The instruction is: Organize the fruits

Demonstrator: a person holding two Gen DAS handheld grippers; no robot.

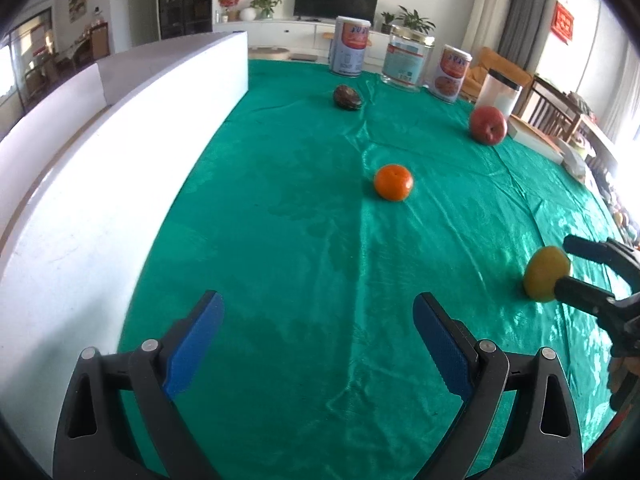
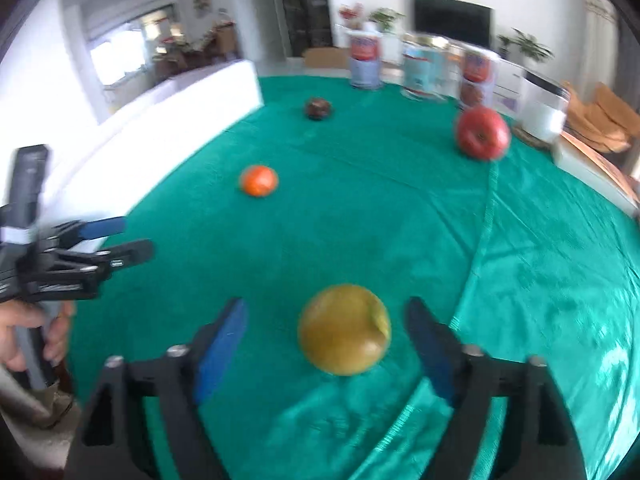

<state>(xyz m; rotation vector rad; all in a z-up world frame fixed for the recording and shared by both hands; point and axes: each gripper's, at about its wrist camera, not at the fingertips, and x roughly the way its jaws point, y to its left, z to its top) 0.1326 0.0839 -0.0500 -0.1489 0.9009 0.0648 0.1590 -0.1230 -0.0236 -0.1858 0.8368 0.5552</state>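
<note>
1. Three labelled tins (image 1: 404,58) are lined up at the far edge of the table, with a clear jar (image 1: 498,94) holding something white beside them; what the tins hold cannot be told. A long white box (image 1: 120,140) is set along the left side, its inside hidden.
2. The yellow fruit (image 2: 344,330) is seen on the cloth between the fingers of the right gripper (image 2: 326,344), whose jaws are spread wide and clear of it on both sides. The left gripper (image 1: 318,336) is also held open, with nothing between its blue pads (image 1: 196,344), over bare cloth.
3. An orange (image 1: 393,182) is placed near the middle, a red apple (image 1: 488,125) further right beside the jar, and a dark fruit (image 1: 347,98) near the tins, all well apart.
4. The table is covered with a shiny green cloth (image 1: 300,260). Behind it a television (image 1: 336,0), potted plants and curtains are seen.
</note>
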